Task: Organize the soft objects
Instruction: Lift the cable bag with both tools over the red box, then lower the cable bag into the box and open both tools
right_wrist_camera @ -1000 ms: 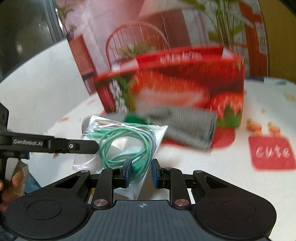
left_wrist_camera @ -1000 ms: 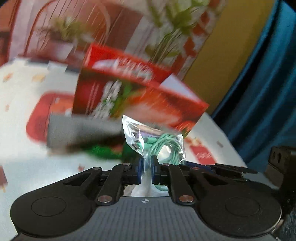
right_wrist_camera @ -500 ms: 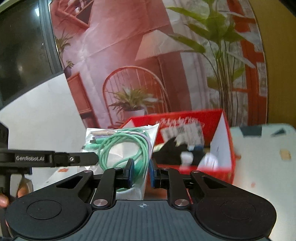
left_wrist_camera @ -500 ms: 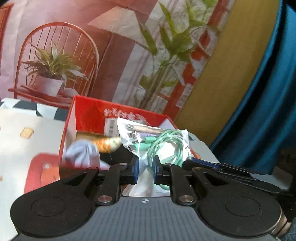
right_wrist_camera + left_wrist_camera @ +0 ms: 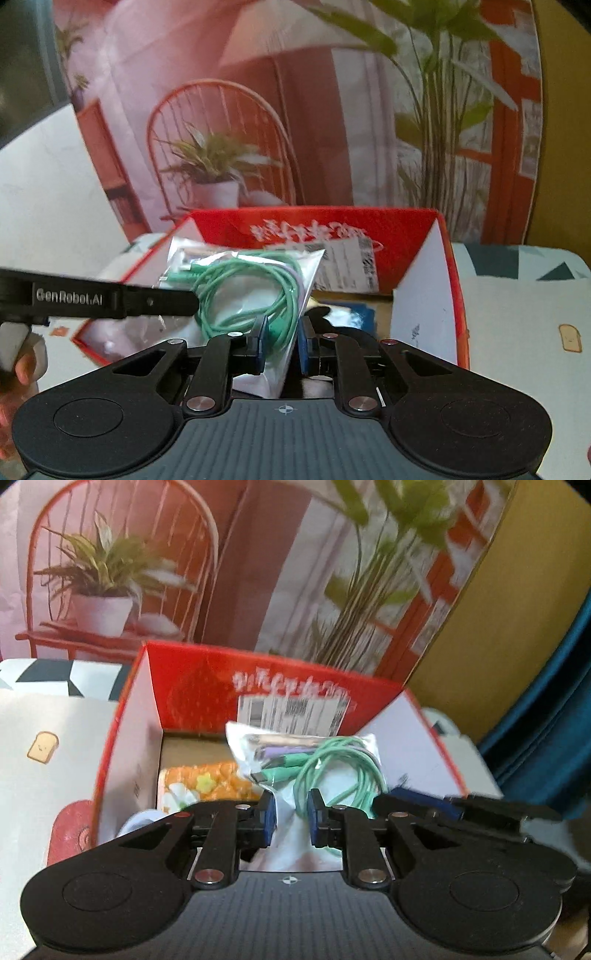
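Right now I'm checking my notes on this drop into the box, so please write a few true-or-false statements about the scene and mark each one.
1. The clear bag of green cables is above the open red box. True.
2. Only the right gripper has the bag between its fingers. False: the left gripper has it too, though its jaws are opening.
3. The red box is empty. False: an orange flowered item lies inside.
4. The box's back wall carries a white printed label. True.
5. The cables in the bag are red. False: they are green, with a purple one.
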The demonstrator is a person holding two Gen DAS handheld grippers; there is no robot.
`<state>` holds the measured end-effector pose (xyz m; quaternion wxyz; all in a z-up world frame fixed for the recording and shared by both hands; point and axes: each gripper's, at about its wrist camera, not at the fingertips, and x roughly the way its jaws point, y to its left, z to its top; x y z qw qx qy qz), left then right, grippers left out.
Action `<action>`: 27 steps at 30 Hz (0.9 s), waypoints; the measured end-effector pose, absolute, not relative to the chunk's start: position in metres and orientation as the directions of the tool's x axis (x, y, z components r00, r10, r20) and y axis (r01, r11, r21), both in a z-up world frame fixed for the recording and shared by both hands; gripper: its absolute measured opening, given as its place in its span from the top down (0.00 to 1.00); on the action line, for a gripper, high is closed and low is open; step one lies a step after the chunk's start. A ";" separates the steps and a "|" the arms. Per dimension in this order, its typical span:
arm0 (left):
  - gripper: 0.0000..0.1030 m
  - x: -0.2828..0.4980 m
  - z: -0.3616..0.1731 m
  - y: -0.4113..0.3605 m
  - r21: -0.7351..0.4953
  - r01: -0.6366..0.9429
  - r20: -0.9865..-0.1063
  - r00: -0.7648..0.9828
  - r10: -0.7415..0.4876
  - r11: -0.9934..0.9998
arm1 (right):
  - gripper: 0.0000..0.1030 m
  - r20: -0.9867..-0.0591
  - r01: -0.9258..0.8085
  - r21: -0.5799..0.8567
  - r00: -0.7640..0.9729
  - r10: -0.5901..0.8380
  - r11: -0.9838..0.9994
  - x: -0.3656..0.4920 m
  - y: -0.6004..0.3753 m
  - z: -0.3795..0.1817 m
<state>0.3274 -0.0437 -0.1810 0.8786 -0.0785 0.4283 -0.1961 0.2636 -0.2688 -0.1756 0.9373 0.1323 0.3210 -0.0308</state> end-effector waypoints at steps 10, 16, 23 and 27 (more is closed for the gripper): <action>0.78 0.342 -0.200 -0.068 -0.218 0.323 -0.814 0.460 -0.354 0.921 | 0.86 -0.688 0.213 0.253 0.726 0.020 0.944 0.275 -0.282 -0.204; 0.76 0.336 -0.208 -0.082 -0.130 0.378 -0.848 0.436 -0.300 0.916 | 0.83 -0.711 0.230 0.255 0.703 0.021 0.939 0.274 -0.282 -0.208; 0.41 0.315 -0.189 -0.062 -0.141 0.406 -0.778 0.519 -0.354 0.903 | 0.60 -0.673 0.237 0.169 0.737 -0.064 0.957 0.253 -0.266 -0.193; 0.20 0.293 -0.171 -0.033 -0.165 0.372 -0.693 0.615 -0.376 0.913 | 0.43 -0.584 0.208 0.079 0.802 -0.124 0.975 0.226 -0.252 -0.180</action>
